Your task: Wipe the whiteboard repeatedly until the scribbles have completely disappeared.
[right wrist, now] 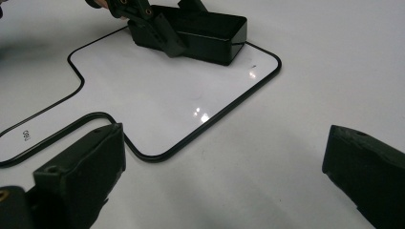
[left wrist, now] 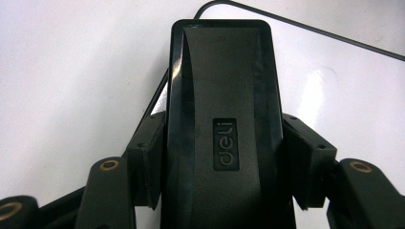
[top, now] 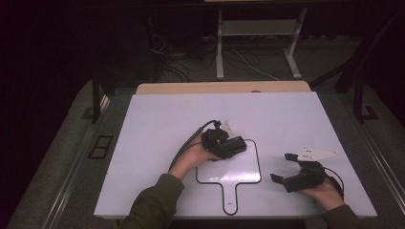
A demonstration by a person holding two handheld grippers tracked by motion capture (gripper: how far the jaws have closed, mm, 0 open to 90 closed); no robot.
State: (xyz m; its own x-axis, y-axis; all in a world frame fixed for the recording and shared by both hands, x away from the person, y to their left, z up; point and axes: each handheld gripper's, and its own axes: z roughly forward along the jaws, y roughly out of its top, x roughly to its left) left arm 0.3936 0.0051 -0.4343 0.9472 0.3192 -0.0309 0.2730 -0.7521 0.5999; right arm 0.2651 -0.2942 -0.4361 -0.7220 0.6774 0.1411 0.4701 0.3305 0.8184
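The left hand-held gripper (top: pixel 228 145) clamps a black stapler (left wrist: pixel 222 124) by its long sides, at the paddle-shaped outline's (top: pixel 259 164) top-left corner; rigid and glossy, likely slippery. The right hand-held gripper (top: pixel 286 168) gapes empty.

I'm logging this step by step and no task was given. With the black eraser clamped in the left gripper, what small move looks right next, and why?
Probably a short sweep of the black eraser across the paddle-shaped whiteboard. The left gripper is shut on its sides, and it sits low at the board's upper-left corner, seemingly on the surface. The right gripper hangs open beside the board, holding nothing, so the left seems the one to act.
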